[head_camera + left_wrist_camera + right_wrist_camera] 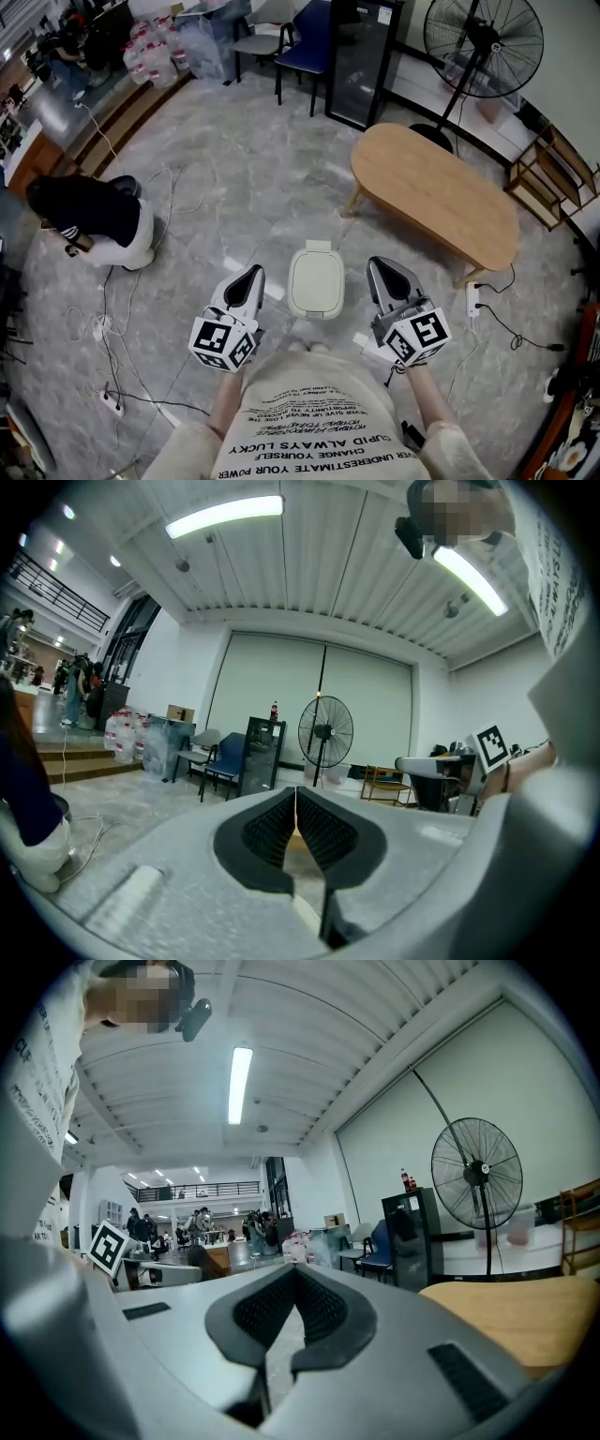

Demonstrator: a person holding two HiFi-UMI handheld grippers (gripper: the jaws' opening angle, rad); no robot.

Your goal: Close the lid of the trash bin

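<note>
A white trash bin (316, 281) stands on the grey floor just ahead of the person, its lid lying flat on top. My left gripper (251, 273) is held to the bin's left and my right gripper (379, 264) to its right, both above the floor and apart from the bin. Each points forward, roughly level. In the left gripper view the left gripper (296, 795) has its tips together with nothing between them. The right gripper (294, 1275) looks the same in the right gripper view. The bin is hidden in both gripper views.
A wooden oval table (436, 192) stands to the right beyond the bin, with a floor fan (483, 37) behind it. A crouching person (94, 211) is at the left. Cables and a power strip (472, 298) lie on the floor. Chairs (300, 33) and a black cabinet (361, 56) are at the back.
</note>
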